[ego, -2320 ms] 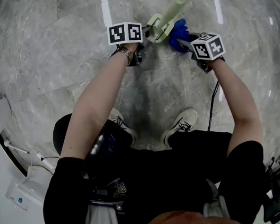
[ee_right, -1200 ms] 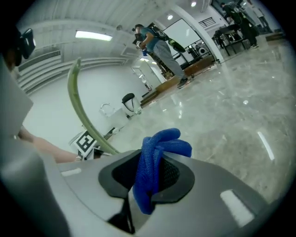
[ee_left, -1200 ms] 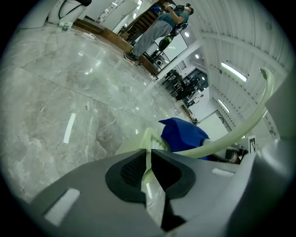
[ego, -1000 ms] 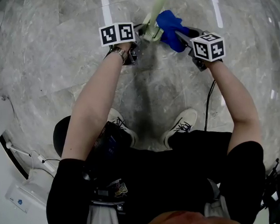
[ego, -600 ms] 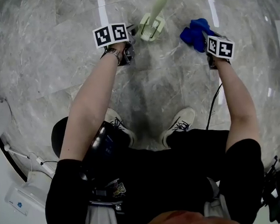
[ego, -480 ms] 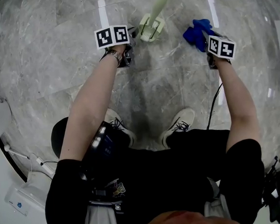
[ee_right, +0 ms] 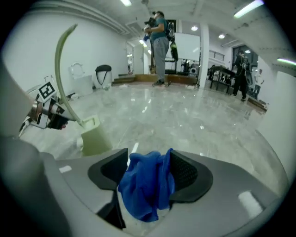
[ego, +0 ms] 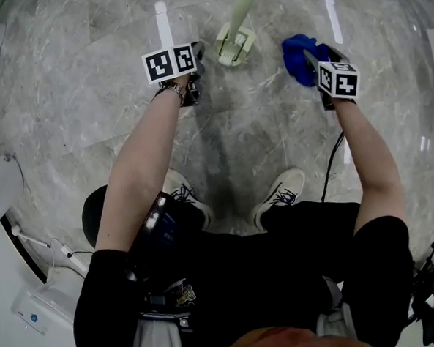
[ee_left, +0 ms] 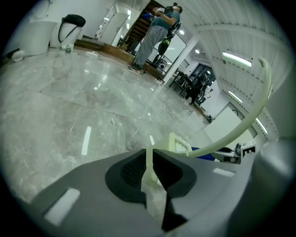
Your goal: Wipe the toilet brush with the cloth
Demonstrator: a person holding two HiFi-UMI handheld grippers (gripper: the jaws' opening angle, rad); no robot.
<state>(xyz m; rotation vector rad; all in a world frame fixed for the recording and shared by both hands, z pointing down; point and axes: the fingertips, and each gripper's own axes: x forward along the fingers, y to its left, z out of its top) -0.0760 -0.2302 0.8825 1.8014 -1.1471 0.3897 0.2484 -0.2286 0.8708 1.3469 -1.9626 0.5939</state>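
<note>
Marble floor (ego: 88, 111): toilet brush (ego: 235, 42) stands upright in its holder, far centre. Left gripper (ee_left: 149, 159) pinches its thin pale edge, jaws just easing apart. Blue cloth (ego: 296, 54) right of brush, bunched loose between right gripper (ee_right: 149, 157) jaws, just spread wide

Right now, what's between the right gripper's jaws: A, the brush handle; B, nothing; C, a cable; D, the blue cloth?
D: the right gripper view shows the cloth bunched between the jaws of the right gripper, which have just been opening; the brush stands apart in its holder.
</note>
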